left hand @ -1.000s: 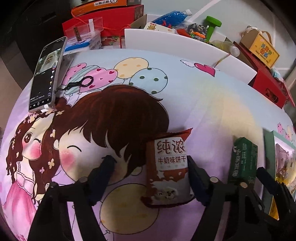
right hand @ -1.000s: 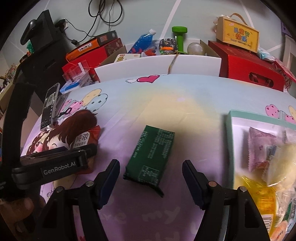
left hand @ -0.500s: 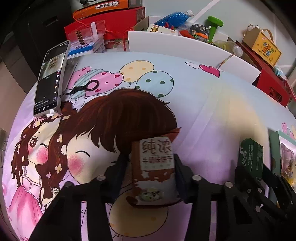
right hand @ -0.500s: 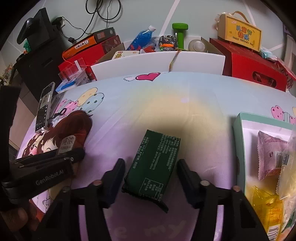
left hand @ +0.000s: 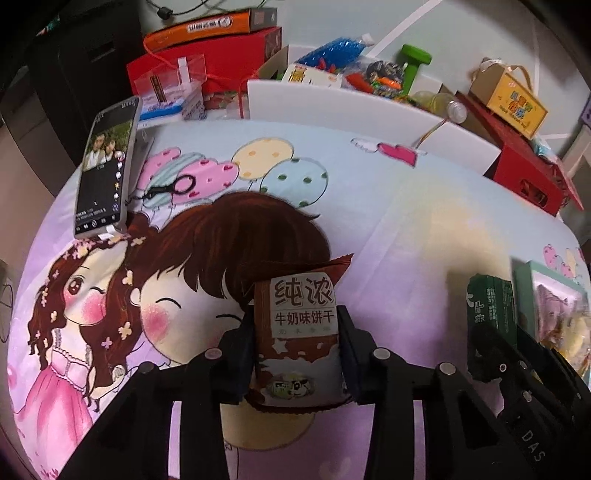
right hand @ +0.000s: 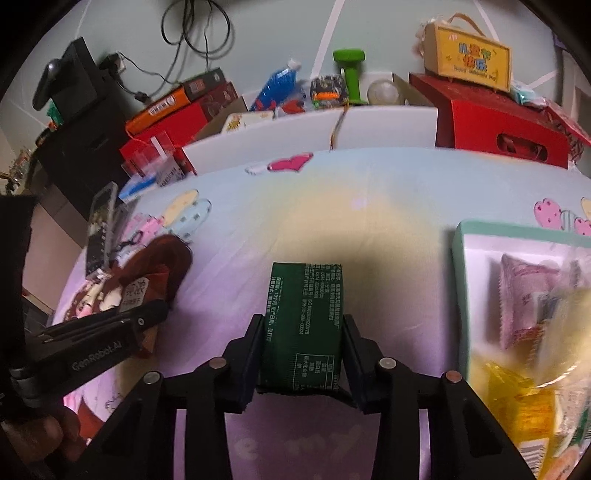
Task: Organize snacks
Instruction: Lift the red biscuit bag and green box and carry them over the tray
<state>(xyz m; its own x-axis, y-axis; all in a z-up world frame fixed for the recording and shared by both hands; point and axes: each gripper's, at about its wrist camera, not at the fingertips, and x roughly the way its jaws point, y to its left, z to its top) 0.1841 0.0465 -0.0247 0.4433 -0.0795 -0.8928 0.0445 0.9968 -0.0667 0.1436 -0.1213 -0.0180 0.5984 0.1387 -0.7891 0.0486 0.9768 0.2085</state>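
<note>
**Two snack packs gripped on a cartoon bedsheet**

Pastel fabric printed with a cartoon girl (left hand: 122, 314), balloons and hearts covers the whole work surface, the bedsheet (left hand: 406, 221). Behind the bedsheet stands a low white board (right hand: 388, 125), and behind the board the room is crowded: red boxes (right hand: 495, 114), an orange box (left hand: 207, 26), a blue bottle (right hand: 277, 83), a green dumbbell (right hand: 349, 70) and a yellow carry box (right hand: 467, 61), all against a pale wall with black cables. Left of the cartoon girl's hair a phone (left hand: 105, 166) stands propped with its screen lit, and a black key ring (left hand: 181, 184) lies just beside it.

Below the cartoon girl's hair, the left gripper (left hand: 297, 350) closes its jaws on a brown biscuit pack (left hand: 301, 332), and both pads press on its sides. To the right of the girl, the right gripper (right hand: 303, 354) closes its jaws on a green snack pack (right hand: 303, 321), which also sits tight between the pads. Farther right of the green pack, a mint-rimmed tray (right hand: 458, 280) holds a pink packet (right hand: 524, 295) and yellow packets (right hand: 517, 402).
</note>
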